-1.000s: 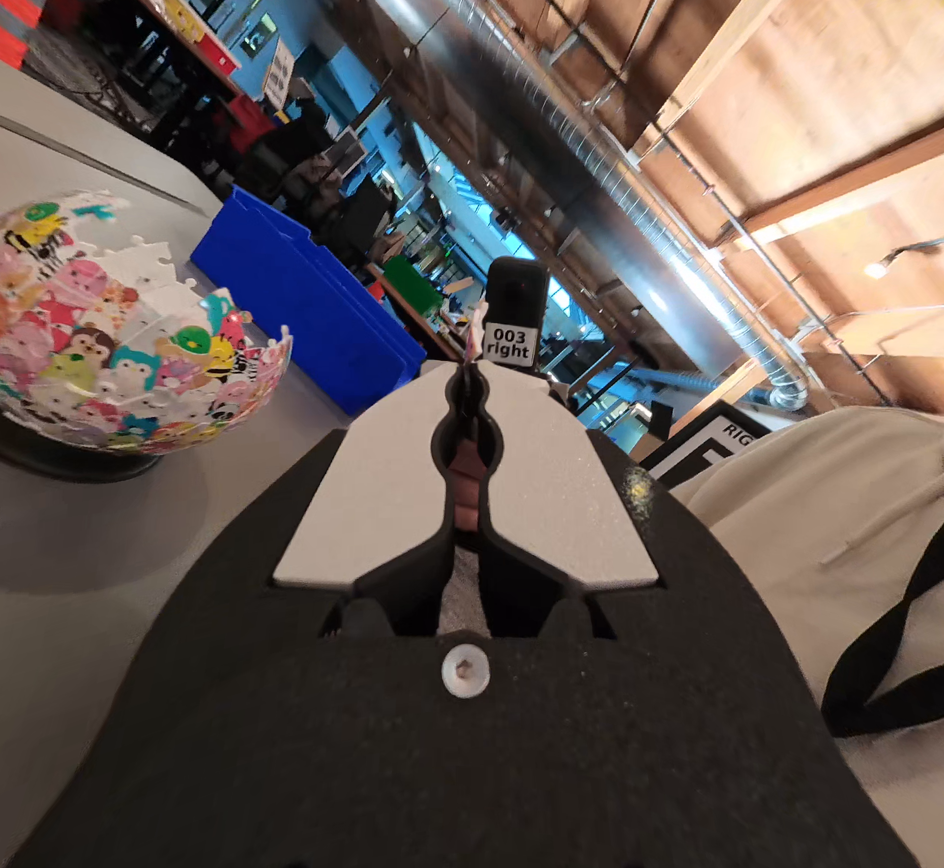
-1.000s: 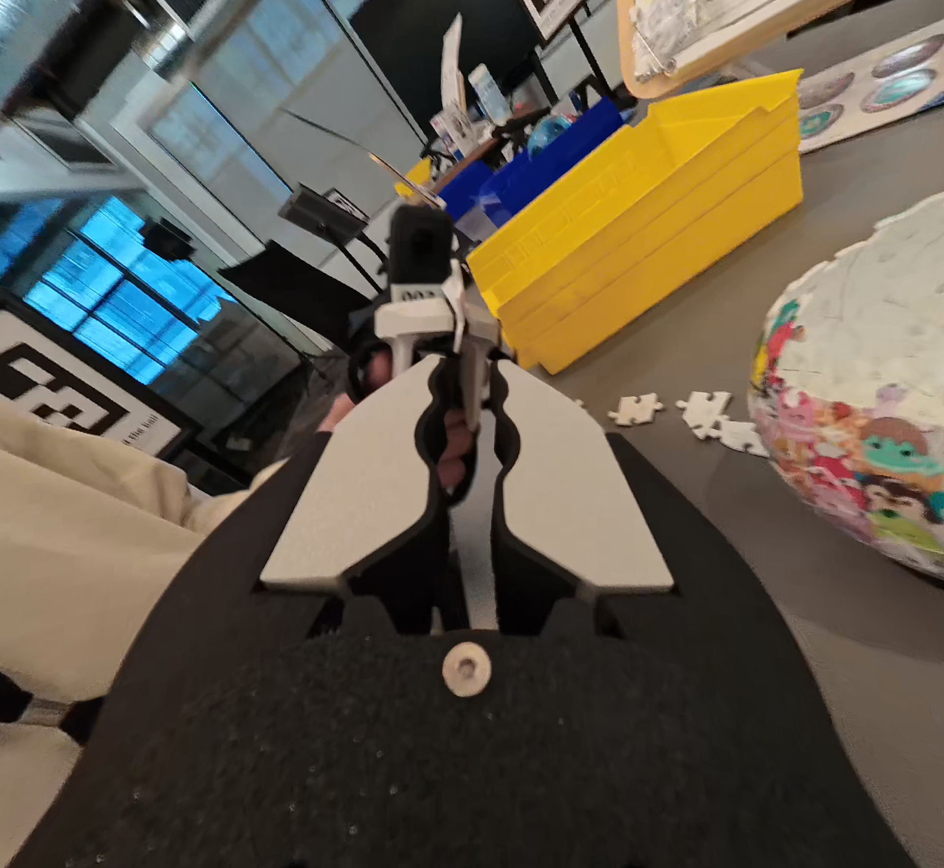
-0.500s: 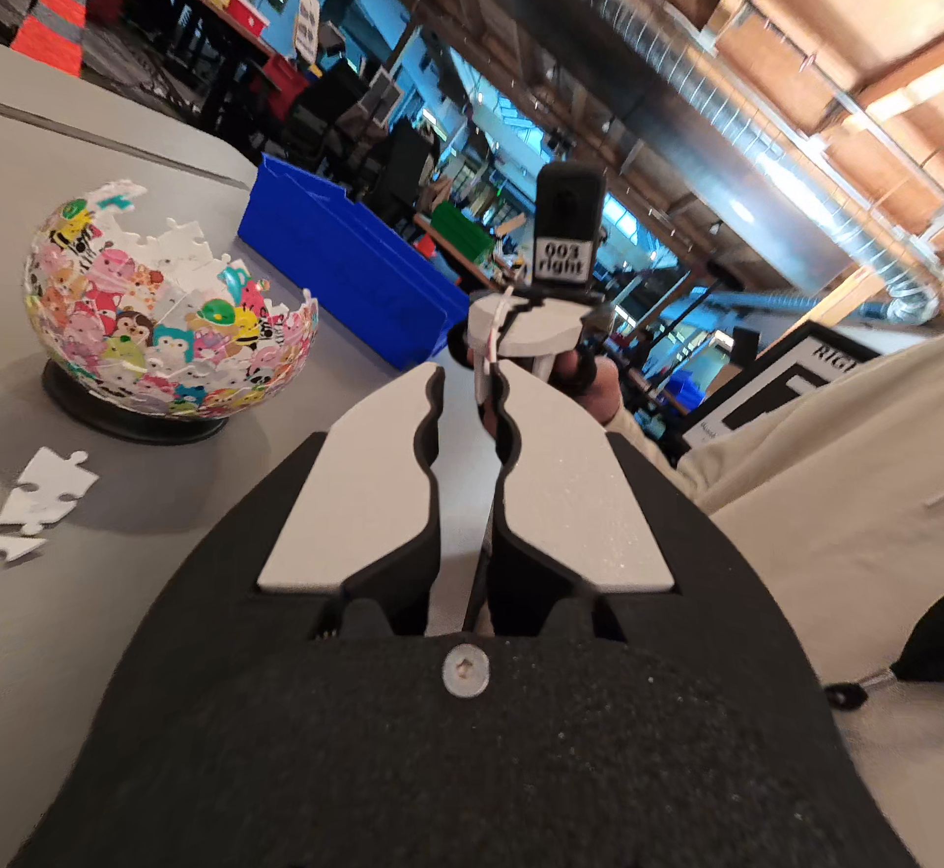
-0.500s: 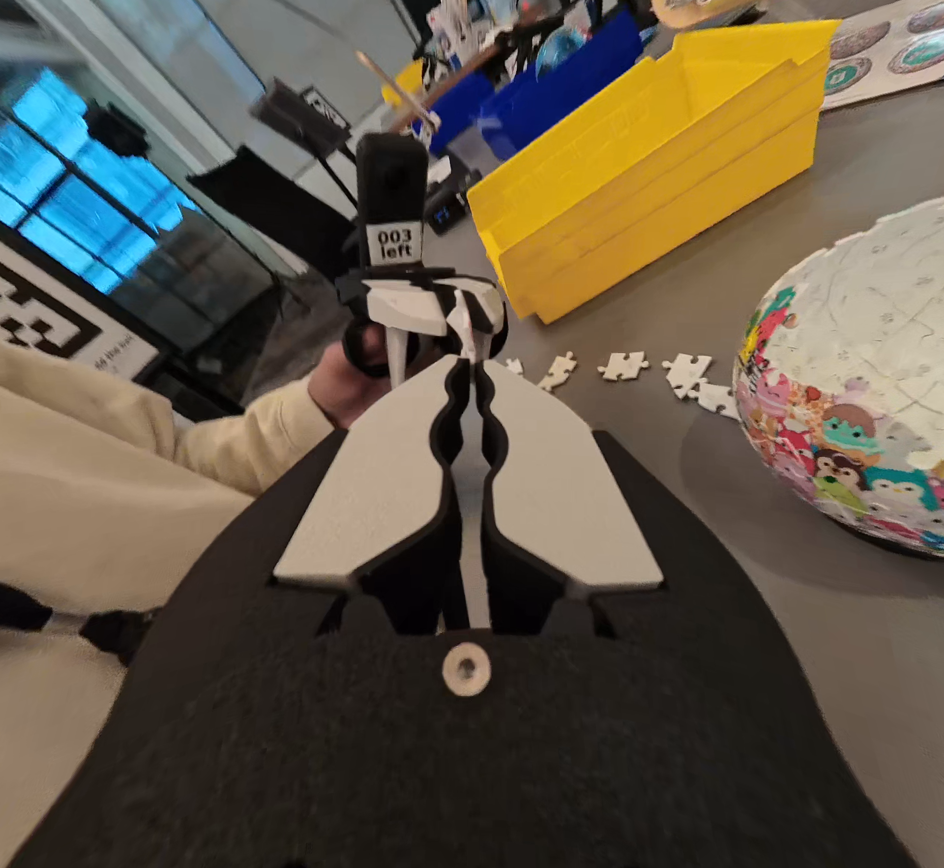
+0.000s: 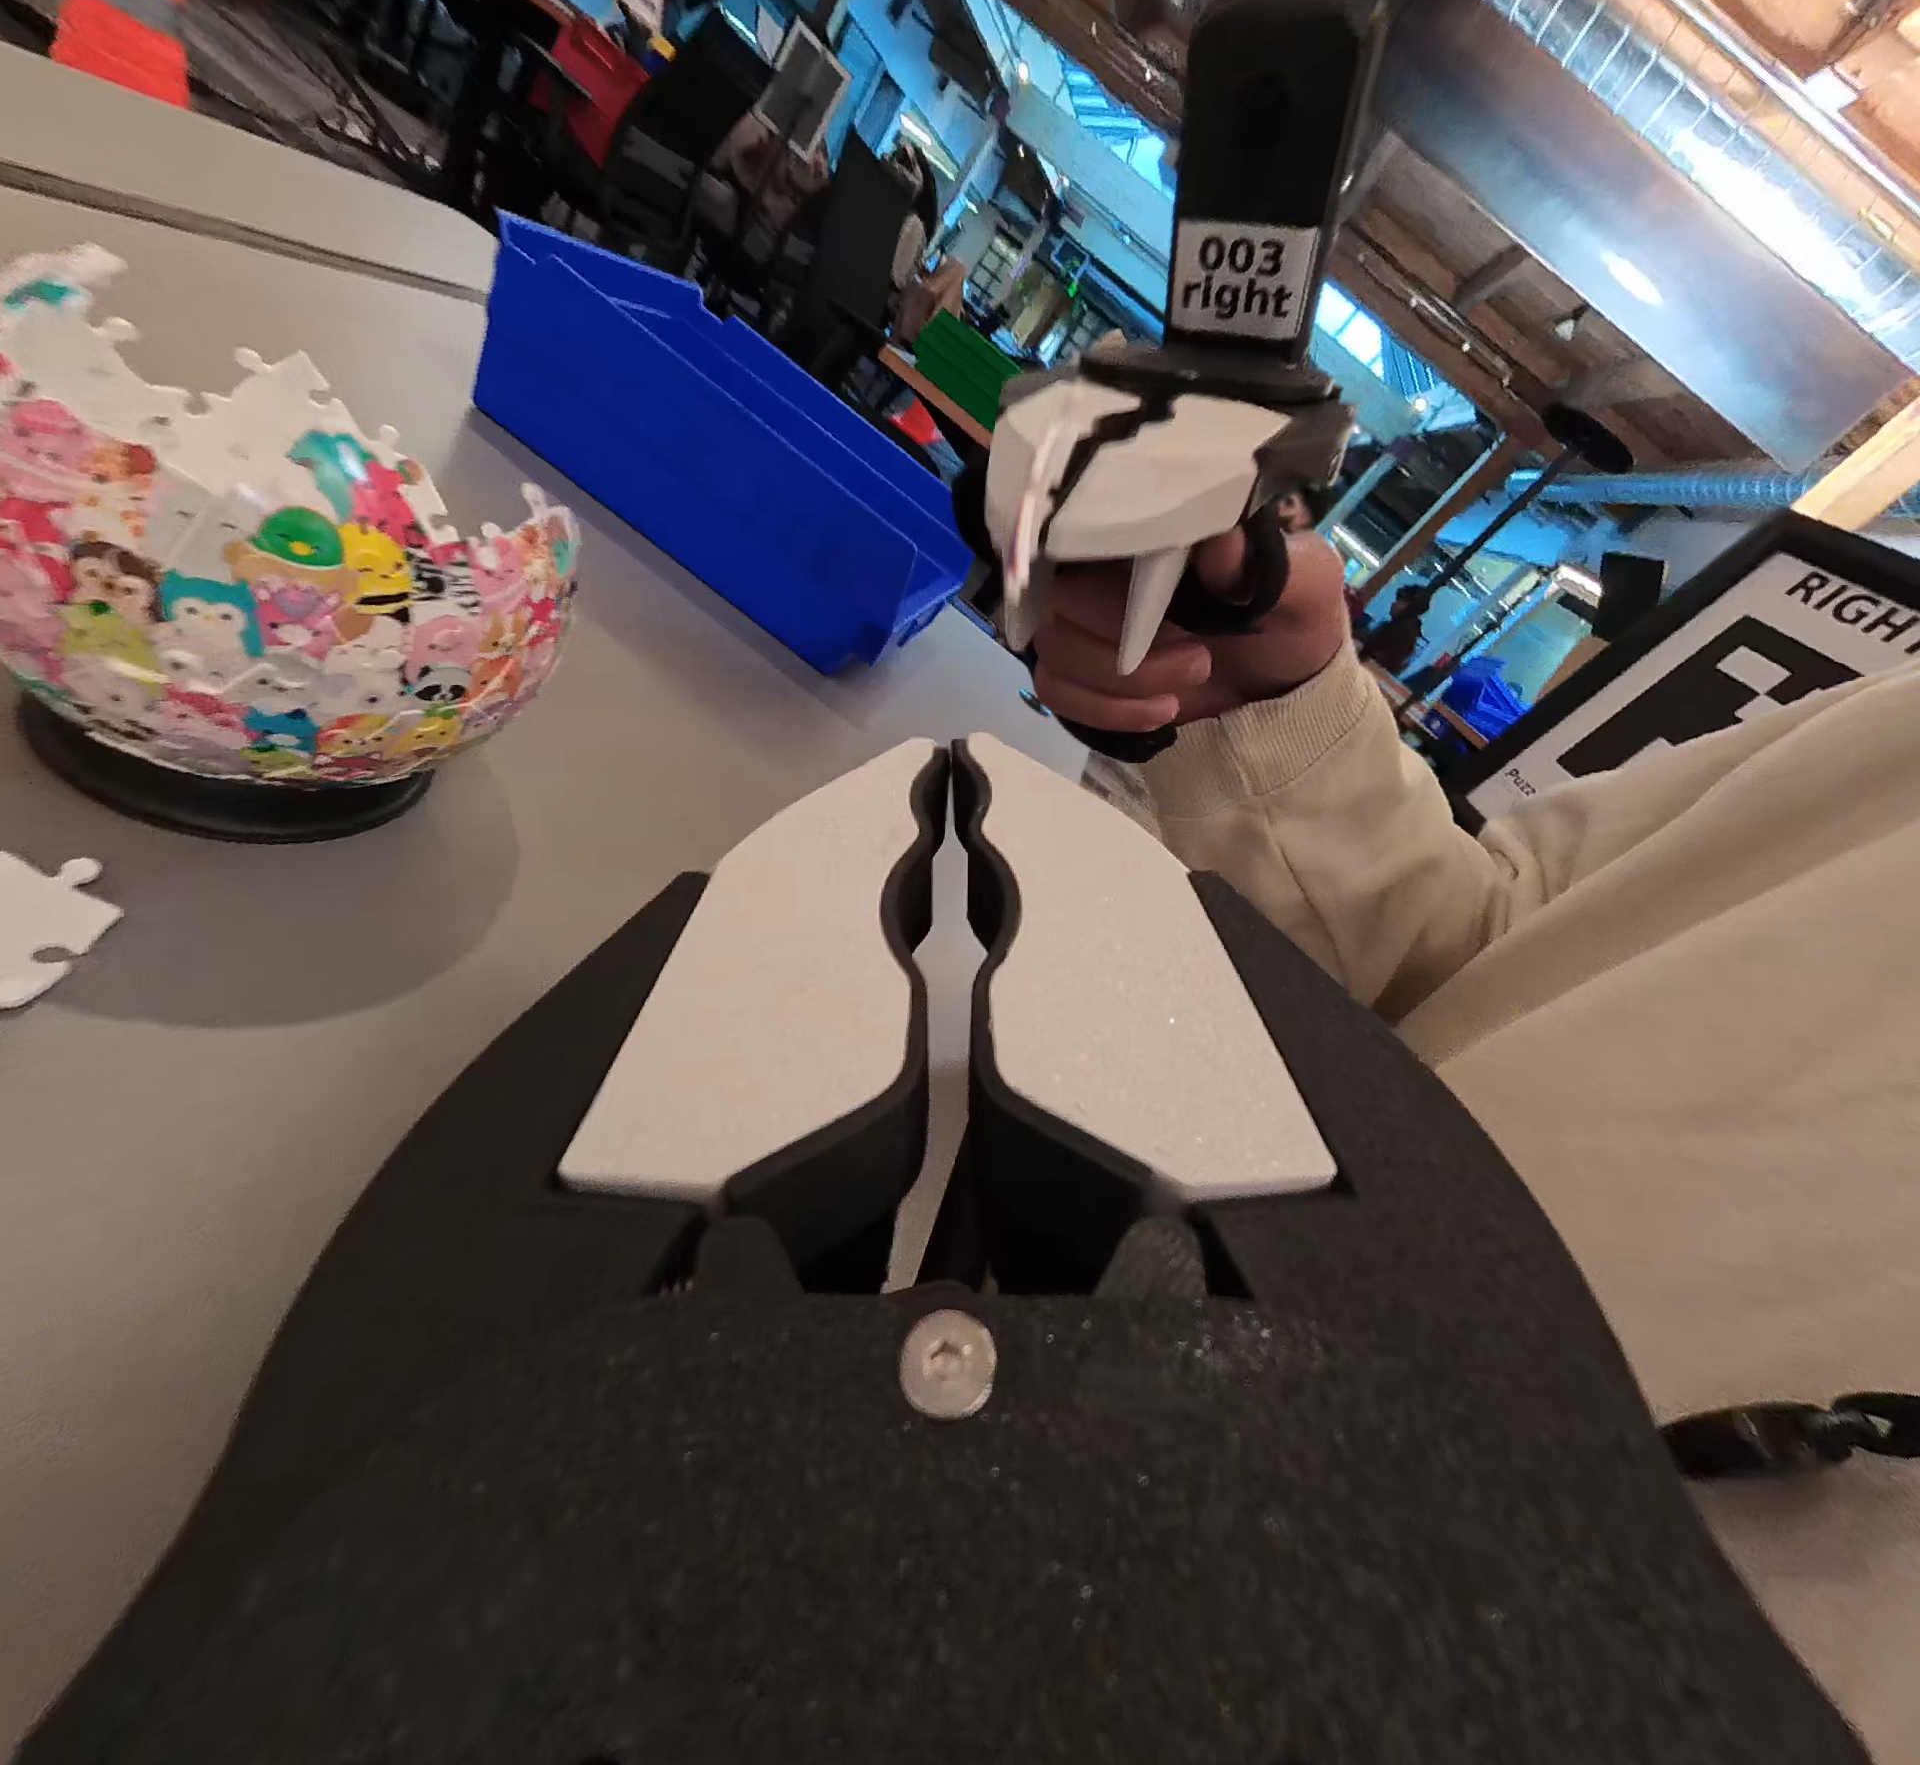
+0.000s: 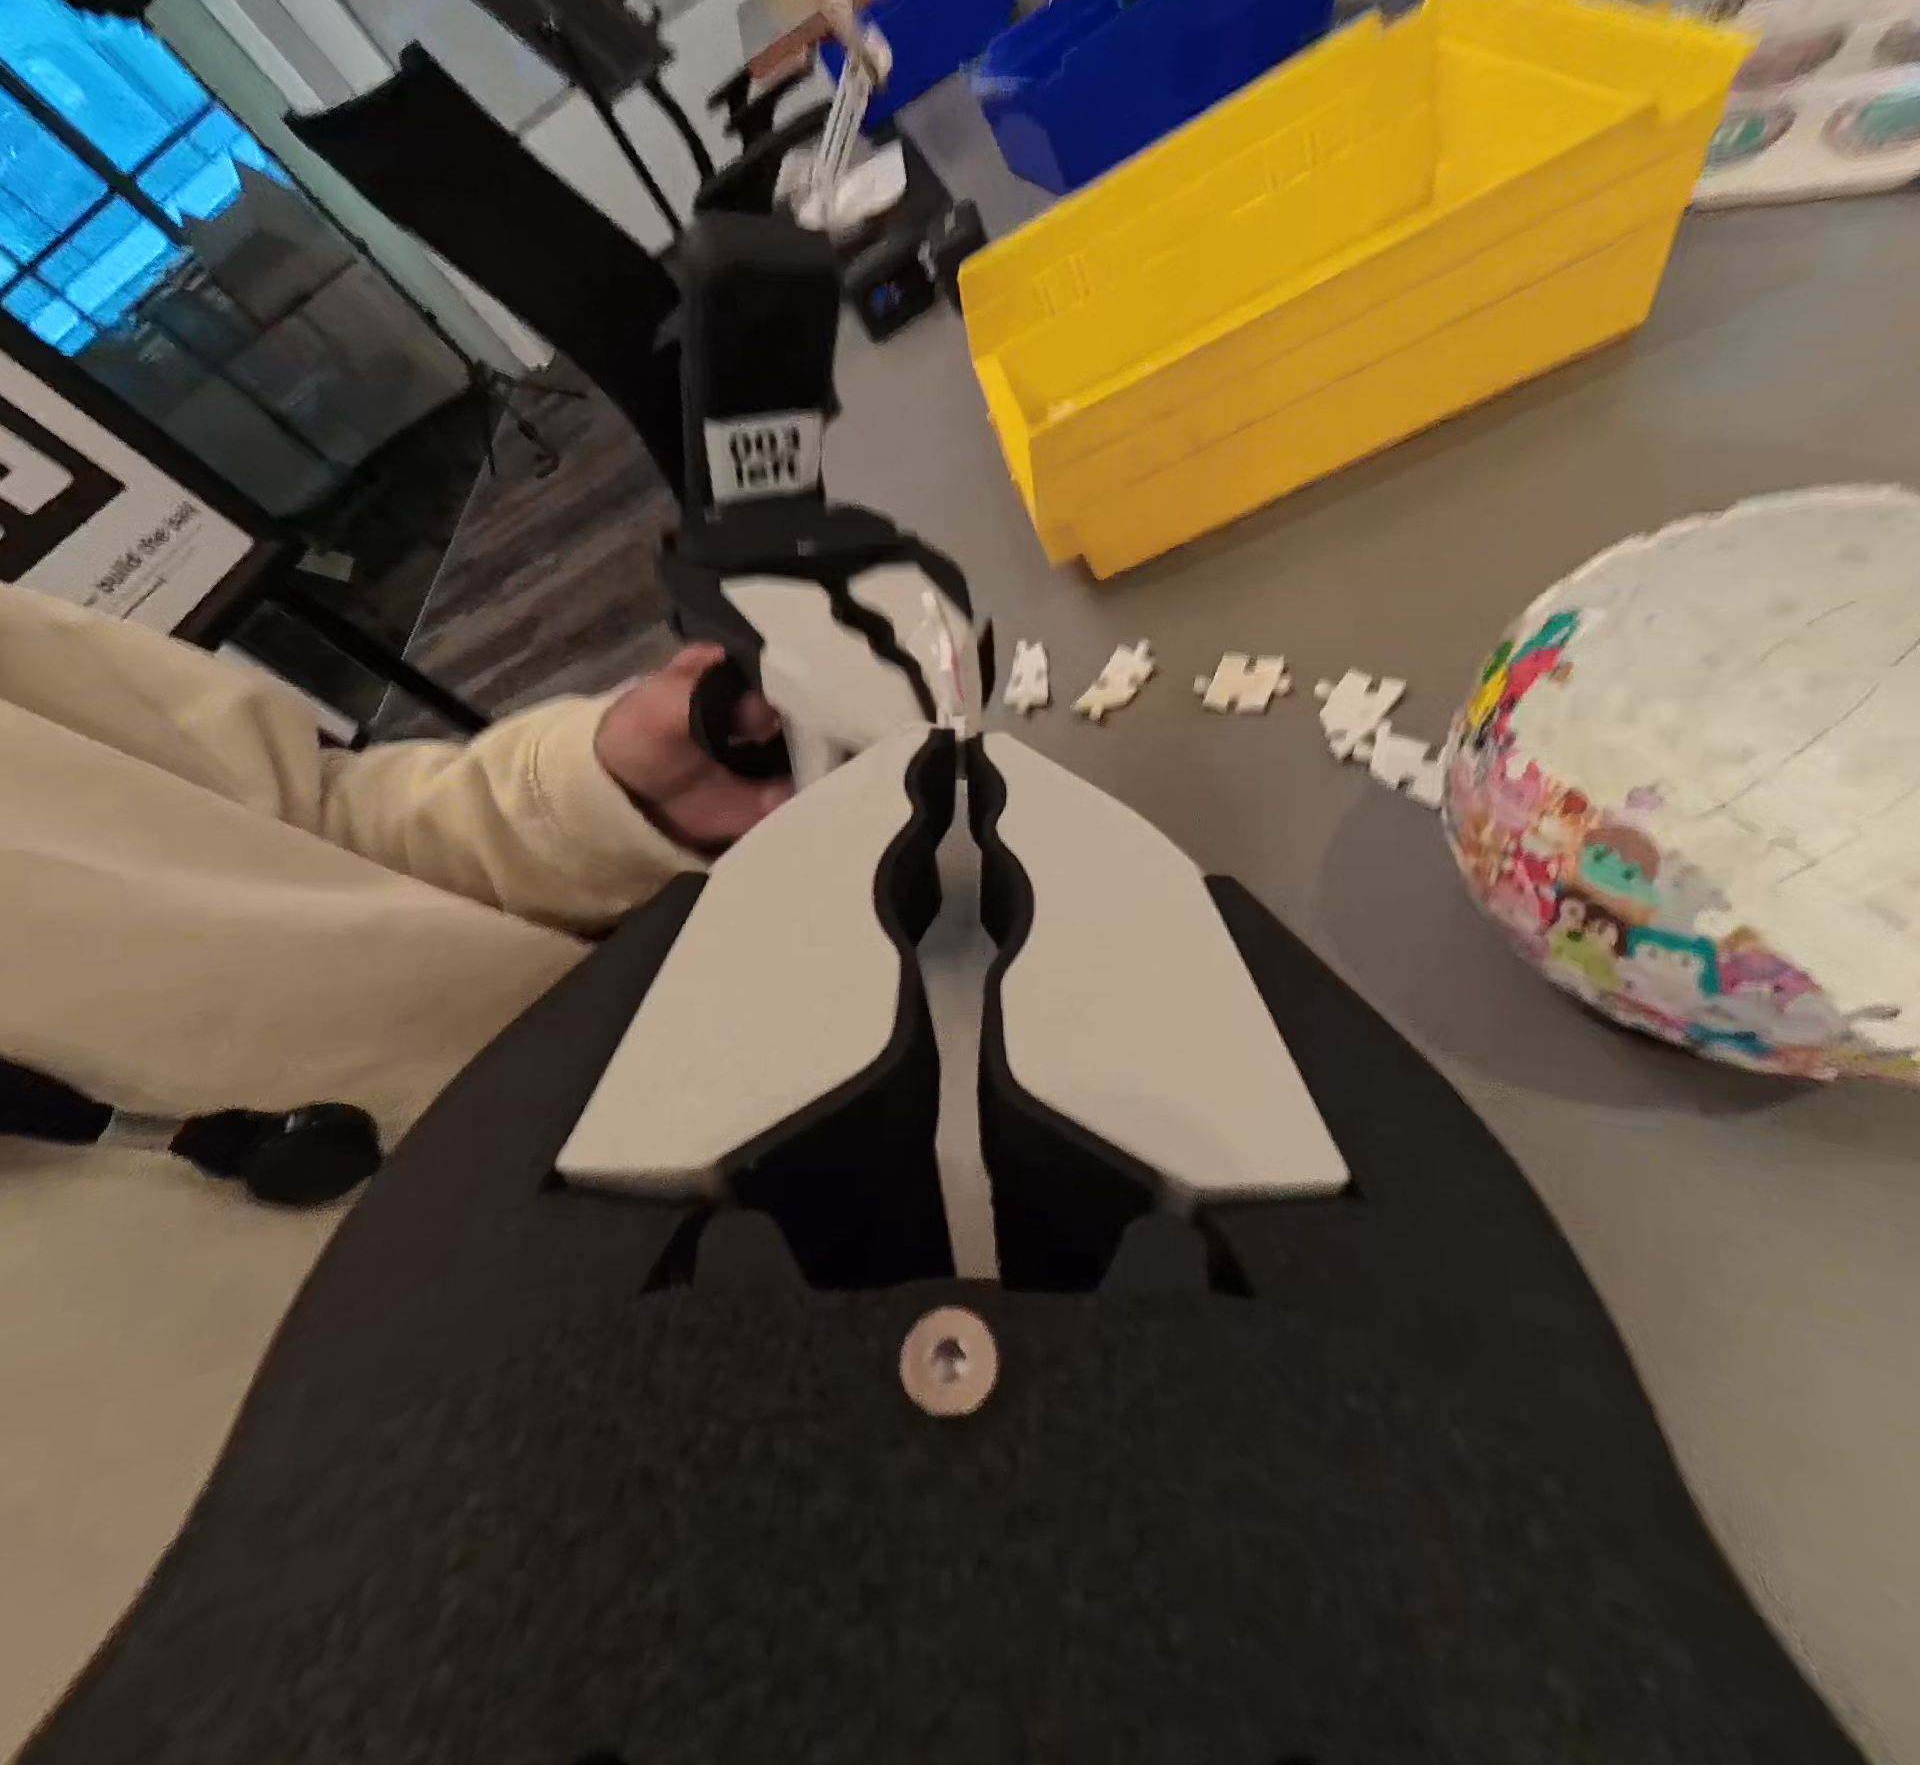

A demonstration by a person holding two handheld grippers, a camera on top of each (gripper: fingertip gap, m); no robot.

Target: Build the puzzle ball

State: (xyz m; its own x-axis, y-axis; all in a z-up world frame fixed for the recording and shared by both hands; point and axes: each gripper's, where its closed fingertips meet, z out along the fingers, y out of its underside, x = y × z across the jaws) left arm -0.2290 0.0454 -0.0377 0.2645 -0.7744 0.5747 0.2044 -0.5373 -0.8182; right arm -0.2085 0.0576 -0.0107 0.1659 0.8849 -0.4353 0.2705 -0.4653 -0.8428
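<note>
The half-built puzzle ball (image 5: 239,593) is an open bowl of cartoon-printed pieces on a black stand (image 5: 229,796), left of my left gripper. It also shows at the right of the right wrist view (image 6: 1714,780). My left gripper (image 5: 951,759) is shut and holds nothing, raised above the grey table. My right gripper (image 6: 954,741) is shut on a puzzle piece (image 6: 948,671) that sticks up from its tips. In the left wrist view that piece (image 5: 1027,520) shows edge-on in the right gripper, which is held higher than the left one.
Several loose white pieces (image 6: 1242,679) lie in a row on the table (image 6: 1558,427) beside the ball, and one lies near the stand (image 5: 42,926). A yellow bin (image 6: 1351,261) and a blue bin (image 5: 707,458) stand behind. A person's cream sleeves hold both grippers. One gripper's finger ends stand about 5 centimeters off the other's.
The puzzle piece passed from my left gripper to my right. The left opened, let it go and shut again empty. The grippers have drawn apart, and the left has tilted down toward the table.
</note>
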